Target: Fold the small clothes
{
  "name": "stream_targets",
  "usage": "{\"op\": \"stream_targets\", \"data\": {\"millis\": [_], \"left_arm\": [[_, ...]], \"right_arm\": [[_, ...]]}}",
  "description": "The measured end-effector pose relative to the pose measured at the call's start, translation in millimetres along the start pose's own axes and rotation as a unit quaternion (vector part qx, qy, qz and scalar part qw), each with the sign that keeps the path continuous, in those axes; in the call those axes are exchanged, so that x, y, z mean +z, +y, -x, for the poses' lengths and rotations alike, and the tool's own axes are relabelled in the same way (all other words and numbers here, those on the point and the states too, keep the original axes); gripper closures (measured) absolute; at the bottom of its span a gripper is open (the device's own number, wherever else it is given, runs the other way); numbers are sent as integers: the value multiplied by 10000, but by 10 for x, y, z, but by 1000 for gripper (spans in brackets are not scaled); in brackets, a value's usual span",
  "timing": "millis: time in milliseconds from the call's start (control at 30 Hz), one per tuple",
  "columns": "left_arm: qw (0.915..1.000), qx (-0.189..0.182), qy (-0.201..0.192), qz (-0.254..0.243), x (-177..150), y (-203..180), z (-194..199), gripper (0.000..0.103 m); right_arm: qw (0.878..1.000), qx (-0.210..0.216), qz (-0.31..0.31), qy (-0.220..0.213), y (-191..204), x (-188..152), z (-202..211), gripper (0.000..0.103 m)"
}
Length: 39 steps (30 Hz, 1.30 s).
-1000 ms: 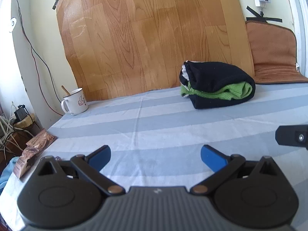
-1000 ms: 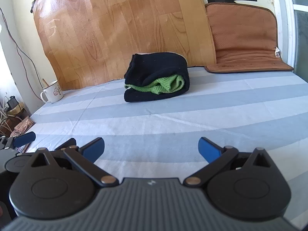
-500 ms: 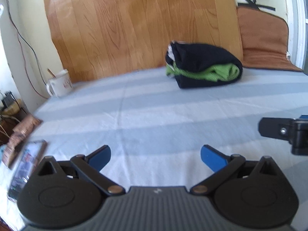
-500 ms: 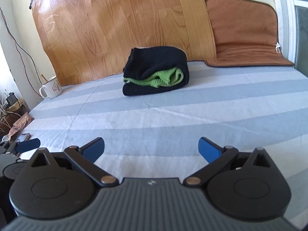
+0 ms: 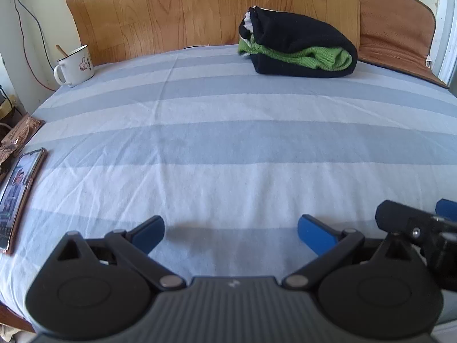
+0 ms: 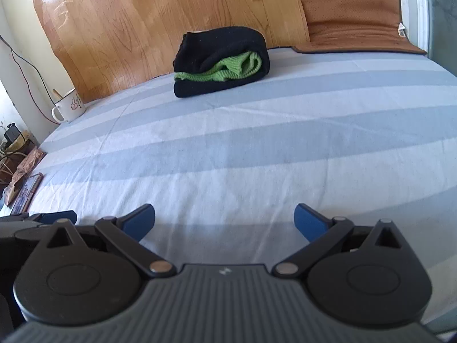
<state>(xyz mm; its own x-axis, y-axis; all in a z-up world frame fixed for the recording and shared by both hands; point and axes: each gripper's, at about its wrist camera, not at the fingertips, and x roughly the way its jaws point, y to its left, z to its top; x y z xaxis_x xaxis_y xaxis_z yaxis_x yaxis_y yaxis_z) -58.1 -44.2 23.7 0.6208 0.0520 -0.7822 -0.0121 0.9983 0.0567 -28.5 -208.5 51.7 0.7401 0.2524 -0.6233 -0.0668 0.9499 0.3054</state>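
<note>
A folded bundle of black and green knit clothes (image 5: 297,47) lies at the far side of the blue-and-white striped bed sheet (image 5: 228,148); it also shows in the right wrist view (image 6: 221,61). My left gripper (image 5: 231,234) is open and empty, low over the near part of the sheet. My right gripper (image 6: 224,223) is open and empty, close beside the left one. Part of the right gripper (image 5: 422,228) shows at the right edge of the left wrist view. Both grippers are far from the bundle.
A white mug (image 5: 74,65) with a spoon stands at the far left. A phone (image 5: 20,188) lies at the sheet's left edge beside a brown packet (image 5: 20,135). A wooden board (image 6: 171,20) and a brown cushion (image 6: 351,14) lean against the wall behind.
Both grippers have tilted down and moved nearer the sheet. The phone has come into the left wrist view. The clothes bundle has not moved.
</note>
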Motion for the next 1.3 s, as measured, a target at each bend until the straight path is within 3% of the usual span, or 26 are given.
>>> {"op": "stream_targets", "data": {"millis": [167,533,1300], "left_arm": [[9995,-184,169,185,2,79,2,0],[9995,-286,57,138,-7,111,24,0],[9995,-223,166,124,27,117,57,0]], "right_arm": [[9999,-16,-138,63,-21,-3,-31,0],[9996,-178,-195,-91,-27,-5,-17,0],[9986,-309,-379,-192,-32,-8,-70,0]]}}
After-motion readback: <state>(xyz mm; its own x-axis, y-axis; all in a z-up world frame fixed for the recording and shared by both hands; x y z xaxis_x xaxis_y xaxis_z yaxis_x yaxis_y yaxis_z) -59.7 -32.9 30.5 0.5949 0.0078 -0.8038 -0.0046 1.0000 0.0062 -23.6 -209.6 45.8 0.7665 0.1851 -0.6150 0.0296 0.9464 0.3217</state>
